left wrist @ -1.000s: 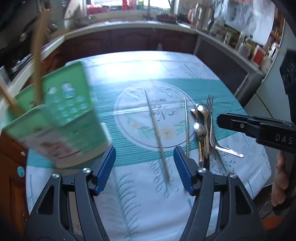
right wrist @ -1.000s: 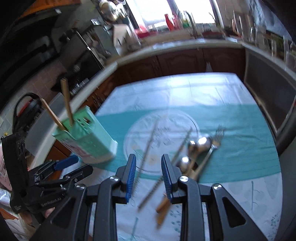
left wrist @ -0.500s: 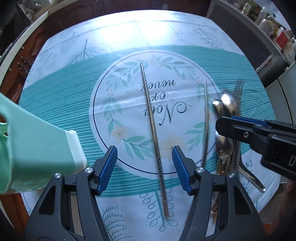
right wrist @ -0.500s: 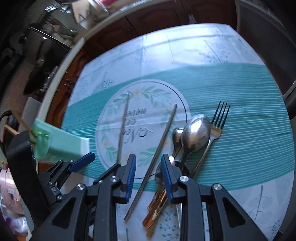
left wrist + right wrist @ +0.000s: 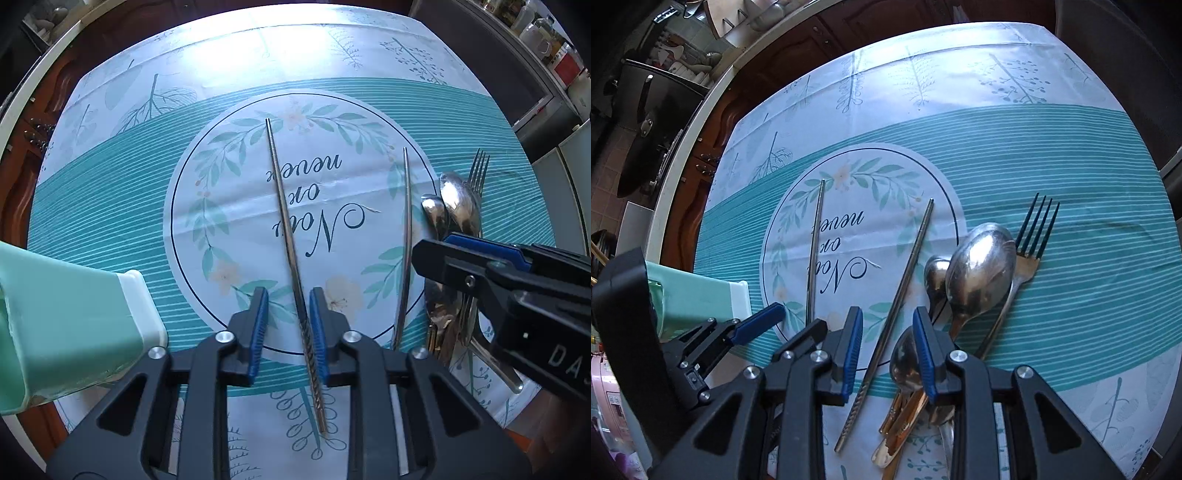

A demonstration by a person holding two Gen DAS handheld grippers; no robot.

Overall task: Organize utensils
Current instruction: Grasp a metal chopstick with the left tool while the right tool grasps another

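Note:
Two metal chopsticks lie on the tablecloth's round print. My left gripper [image 5: 286, 328] is low over the left chopstick [image 5: 288, 251], its blue pads on either side of the twisted handle, narrowed but with a gap showing. My right gripper [image 5: 888, 350] is open over the right chopstick [image 5: 908, 273], close beside the pile of spoons [image 5: 979, 269] and a fork [image 5: 1032, 236]. The mint green utensil holder [image 5: 70, 325] stands at the left; it also shows in the right wrist view [image 5: 698, 299].
The table [image 5: 110, 206] carries a teal and white tablecloth. Dark wood cabinets and a pale counter edge run along the far left. Jars stand on a shelf at the upper right [image 5: 554, 40]. The right gripper's body [image 5: 517, 295] crosses above the spoon pile.
Both grippers have come down and forward toward the chopsticks. My left gripper's jaws have narrowed around the left chopstick. The holder has slid to the left edge of view.

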